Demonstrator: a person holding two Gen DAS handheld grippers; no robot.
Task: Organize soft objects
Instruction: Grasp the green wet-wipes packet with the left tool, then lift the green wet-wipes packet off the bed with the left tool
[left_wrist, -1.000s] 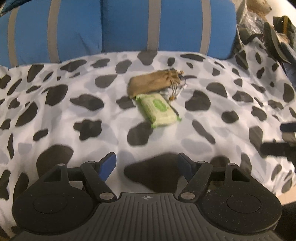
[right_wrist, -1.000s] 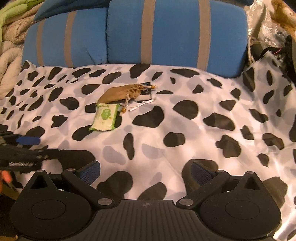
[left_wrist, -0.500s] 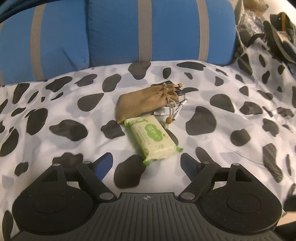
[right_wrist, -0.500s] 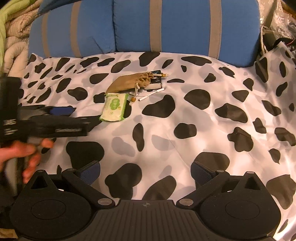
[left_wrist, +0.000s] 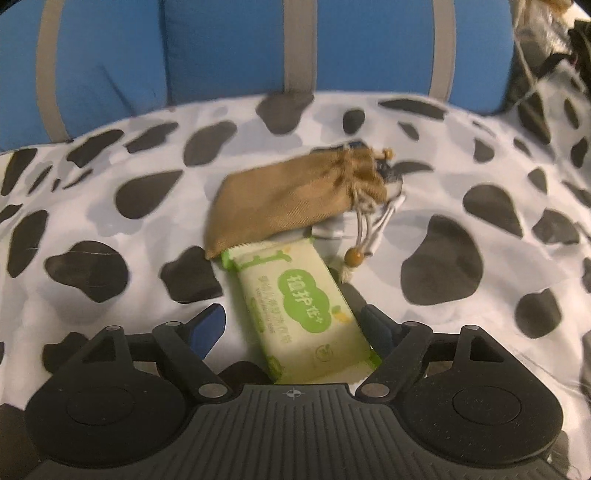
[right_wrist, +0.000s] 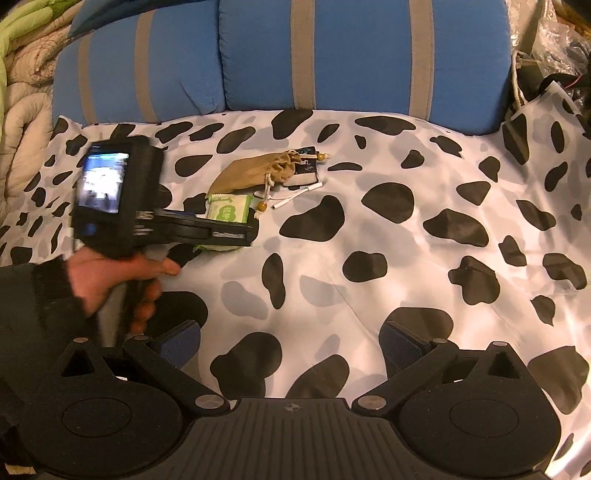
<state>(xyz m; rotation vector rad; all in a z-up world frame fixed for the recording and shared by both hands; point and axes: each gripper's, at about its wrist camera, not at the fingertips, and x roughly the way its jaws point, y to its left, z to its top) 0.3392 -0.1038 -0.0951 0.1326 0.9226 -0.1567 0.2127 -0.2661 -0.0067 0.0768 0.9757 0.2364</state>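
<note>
While the left gripper (left_wrist: 291, 325) straddles the green wipes pack (left_wrist: 299, 310) with its fingers (left_wrist: 208, 323) spread wide, the pack lies on the cow-print bedsheet (left_wrist: 110, 206), its far end touching the tan drawstring pouch (left_wrist: 295, 195). Well apart, the right gripper (right_wrist: 290, 341) hovers with fingers wide, holding nothing.

Both units are showing black ribbed bodies, round discs, silver screws and blue finger pads (right_wrist: 177, 341). A bare hand (right_wrist: 110, 275) in a dark sleeve (right_wrist: 33, 314) is showing; a small screen (right_wrist: 101, 184) is glowing.
</note>
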